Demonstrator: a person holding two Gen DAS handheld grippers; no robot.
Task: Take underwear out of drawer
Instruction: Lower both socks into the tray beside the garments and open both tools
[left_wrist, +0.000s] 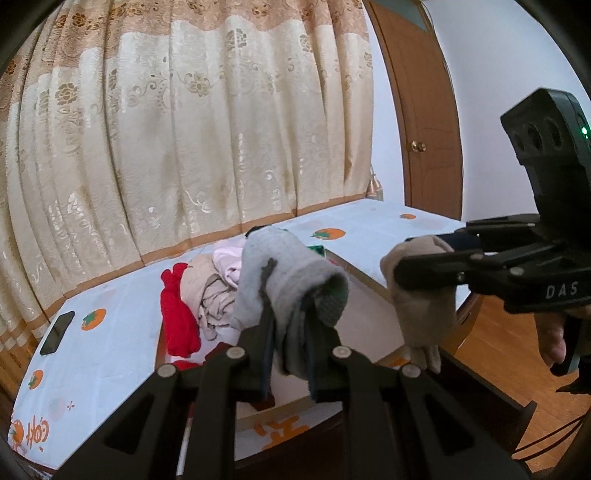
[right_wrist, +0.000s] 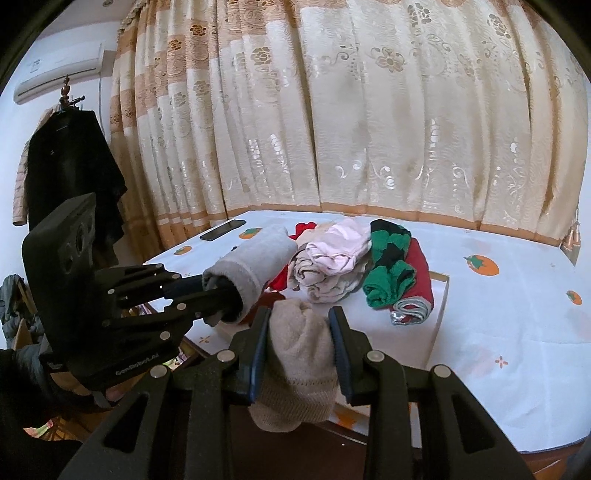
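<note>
While each hand carries its own rolled bundle, the left gripper (left_wrist: 288, 328) has its jaws pinched together on a grey bundle (left_wrist: 291, 273), and the right gripper (right_wrist: 299, 343) has its jaws clamped on a beige bundle (right_wrist: 295, 358) that bulges between the pads and hangs below them. Both bundles are held clear of the surface, near the front edge of the table (right_wrist: 498, 332), which I take as a carry toward the heap (right_wrist: 332, 258) of clothes lying on the white cloth with orange fruit prints. That heap holds a pale pink piece (right_wrist: 340, 243), a green and black roll (right_wrist: 391, 269) and red cloth (left_wrist: 177, 317), all touching one another, so it looks like the place where removed items are gathered. The drawer itself I cannot make out with certainty; a dark wooden edge (left_wrist: 480, 391) shows below the grippers in the left wrist view, and it may belong to it.

For room to move, the cloth to the right of the heap lies bare out to the far edge, and a bare strip lies between the heap and the front edge. A phone (left_wrist: 57, 332) rests near the left edge, well apart from the heap. The curtain (right_wrist: 369, 110) hangs close behind the table, so the back edge gives little slack. The two grippers sit near one another, side by side, and a release of both would want them spread first, in my judgement
</note>
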